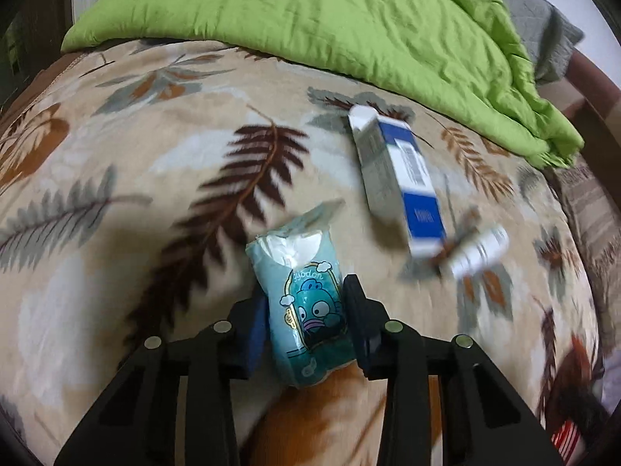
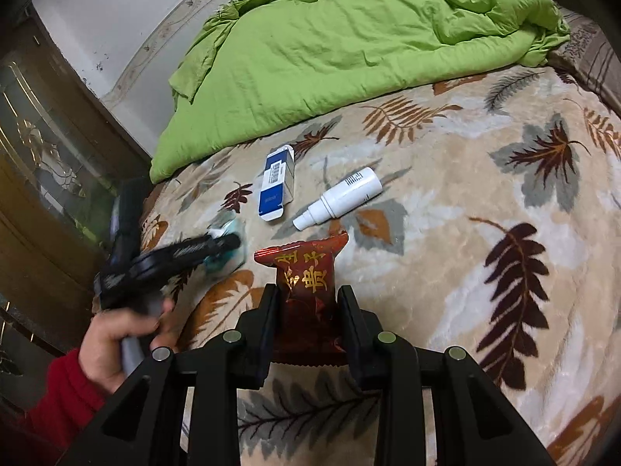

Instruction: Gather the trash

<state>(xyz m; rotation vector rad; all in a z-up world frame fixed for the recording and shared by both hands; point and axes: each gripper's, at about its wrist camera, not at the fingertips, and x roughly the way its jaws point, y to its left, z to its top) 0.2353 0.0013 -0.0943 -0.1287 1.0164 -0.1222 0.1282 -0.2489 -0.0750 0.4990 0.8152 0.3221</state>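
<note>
A teal tissue pack (image 1: 295,256) with a cartoon fish print lies on the leaf-patterned blanket (image 1: 116,194). My left gripper (image 1: 304,295) is shut on it, a pad against each side. The right wrist view shows that left gripper (image 2: 225,242) blurred, held by a hand (image 2: 116,334) in a red sleeve, over the tissue pack (image 2: 219,266). My right gripper (image 2: 308,291) is shut on a dark red wrapper (image 2: 306,264) with gold characters, held above the blanket. A blue and white box (image 1: 399,178) (image 2: 277,186) and a white spray bottle (image 1: 479,250) (image 2: 341,198) lie side by side beyond both grippers.
A crumpled green duvet (image 1: 330,19) (image 2: 349,39) covers the far part of the bed. A dark wooden cabinet with glass doors (image 2: 46,155) stands along the bed's left side. Open blanket (image 2: 485,233) stretches to the right of the bottle.
</note>
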